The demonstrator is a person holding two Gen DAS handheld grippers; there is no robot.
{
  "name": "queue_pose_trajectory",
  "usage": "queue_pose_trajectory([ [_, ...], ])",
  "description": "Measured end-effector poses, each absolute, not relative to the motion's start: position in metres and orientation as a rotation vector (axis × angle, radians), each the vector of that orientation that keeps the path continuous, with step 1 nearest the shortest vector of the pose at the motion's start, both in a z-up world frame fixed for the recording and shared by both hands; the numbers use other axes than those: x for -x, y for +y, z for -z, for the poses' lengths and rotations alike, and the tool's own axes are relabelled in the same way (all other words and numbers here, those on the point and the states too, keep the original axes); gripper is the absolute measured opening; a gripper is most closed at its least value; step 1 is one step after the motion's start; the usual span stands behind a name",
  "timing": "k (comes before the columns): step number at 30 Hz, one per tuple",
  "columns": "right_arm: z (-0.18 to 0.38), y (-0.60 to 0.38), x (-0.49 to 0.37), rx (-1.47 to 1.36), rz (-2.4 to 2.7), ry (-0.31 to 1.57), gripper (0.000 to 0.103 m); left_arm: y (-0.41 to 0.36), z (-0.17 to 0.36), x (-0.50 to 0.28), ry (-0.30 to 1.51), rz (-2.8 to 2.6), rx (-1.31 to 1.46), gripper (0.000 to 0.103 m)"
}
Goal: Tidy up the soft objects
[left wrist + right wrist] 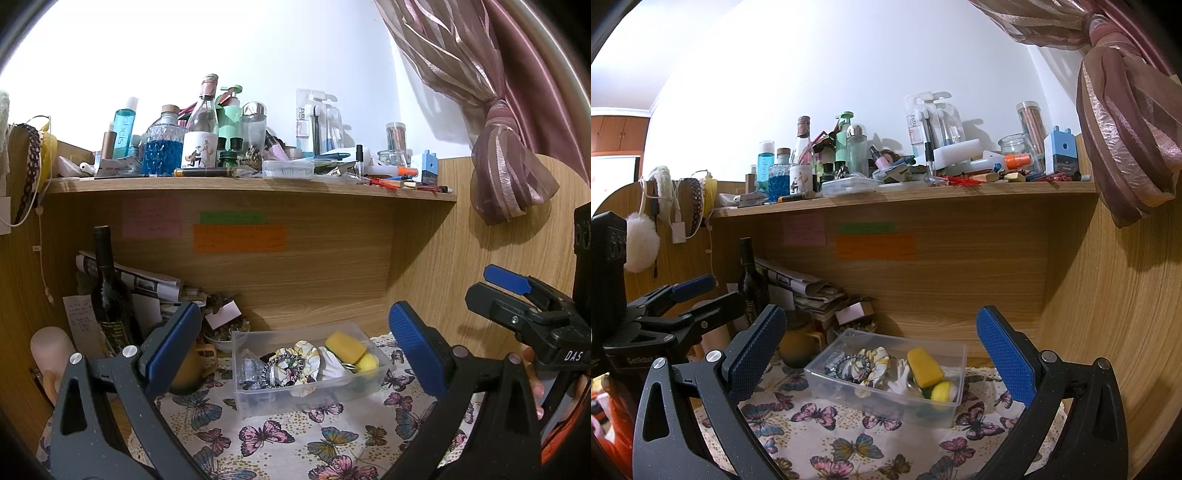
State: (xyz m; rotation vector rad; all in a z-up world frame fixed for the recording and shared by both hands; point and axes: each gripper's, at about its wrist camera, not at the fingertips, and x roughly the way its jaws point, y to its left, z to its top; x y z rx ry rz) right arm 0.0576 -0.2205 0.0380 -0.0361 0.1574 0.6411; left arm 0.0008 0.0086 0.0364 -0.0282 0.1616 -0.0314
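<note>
A clear plastic box (258,397) (827,376) stands on the butterfly cloth against the desk's back panel. In it lie a yellow sponge (345,345) (924,366), a yellow ball (366,362) (942,391), a floral scrunchie (297,363) (877,360), a beaded band (275,369) (849,363) and a white soft item (332,363) (899,378). My left gripper (295,343) is open and empty, held in front of the box. My right gripper (882,347) is open and empty, also in front of it. Each shows at the other view's edge: the right one (517,291), the left one (701,295).
A dark wine bottle (110,295) (751,284), rolled papers (140,280), a brown mug (798,343) and a small bowl stand left of the box. A crowded shelf (258,186) (905,192) overhangs. A tied curtain (506,155) hangs right. Butterfly cloth (295,435) covers the desk.
</note>
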Motion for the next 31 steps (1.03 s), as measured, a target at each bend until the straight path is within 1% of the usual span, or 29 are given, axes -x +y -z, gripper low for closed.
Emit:
queue_pose_trajectory([
  [31,-0.0345,-0.216,-0.0577,0.037,-0.646,0.176,0.103,0.0099,-0.0308,-0.0055,0.187,0.041,0.054,0.103],
])
